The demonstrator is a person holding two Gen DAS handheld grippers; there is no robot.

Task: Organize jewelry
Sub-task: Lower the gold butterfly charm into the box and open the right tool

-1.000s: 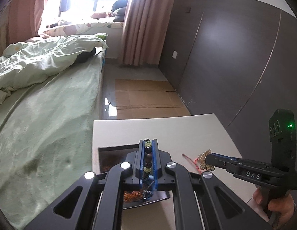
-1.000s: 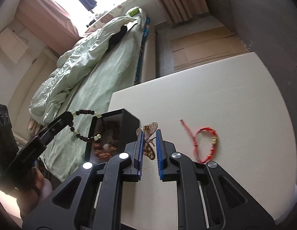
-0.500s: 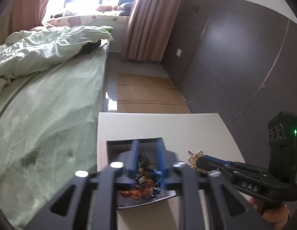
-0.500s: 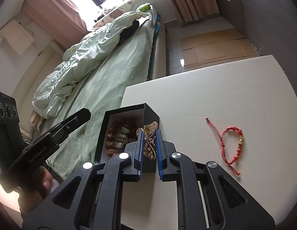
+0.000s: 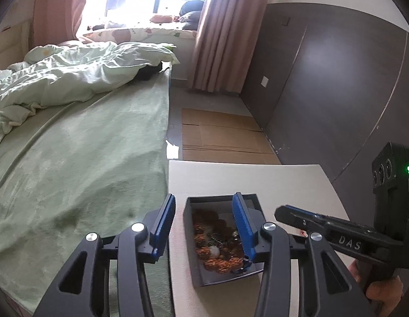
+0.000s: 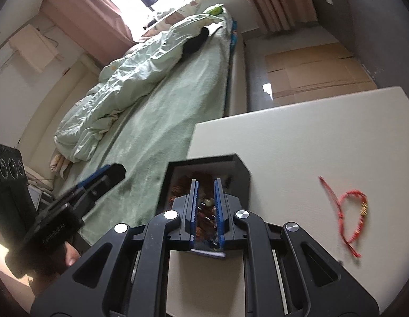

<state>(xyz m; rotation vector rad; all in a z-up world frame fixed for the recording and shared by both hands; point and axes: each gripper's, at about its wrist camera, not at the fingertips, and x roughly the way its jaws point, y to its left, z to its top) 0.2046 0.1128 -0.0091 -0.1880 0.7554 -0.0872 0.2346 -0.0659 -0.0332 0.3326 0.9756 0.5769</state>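
Note:
A black open box (image 5: 193,251) of brown and orange beaded jewelry (image 5: 217,240) stands at the near left of the white table (image 5: 257,179). My left gripper (image 5: 204,198) hangs over the box's left side, its jaws opening, with nothing between them. My right gripper (image 6: 205,182) is above the box (image 6: 241,174), shut on a small gold butterfly brooch (image 6: 206,203), which is blurred. From the left wrist view its closed tip (image 5: 281,212) reaches in from the right, the brooch hidden. A red string bracelet (image 6: 352,211) lies on the table to the right.
A bed with a green blanket (image 5: 85,171) runs right along the table's left edge. Flattened cardboard (image 5: 220,137) lies on the floor beyond the table. A dark wall panel (image 5: 336,92) stands to the right. A person's hand (image 5: 381,290) holds the right gripper's handle.
My left gripper opened and let the dark bead bracelet go into the box, then shifted left. My right gripper carried the brooch leftward to above the box.

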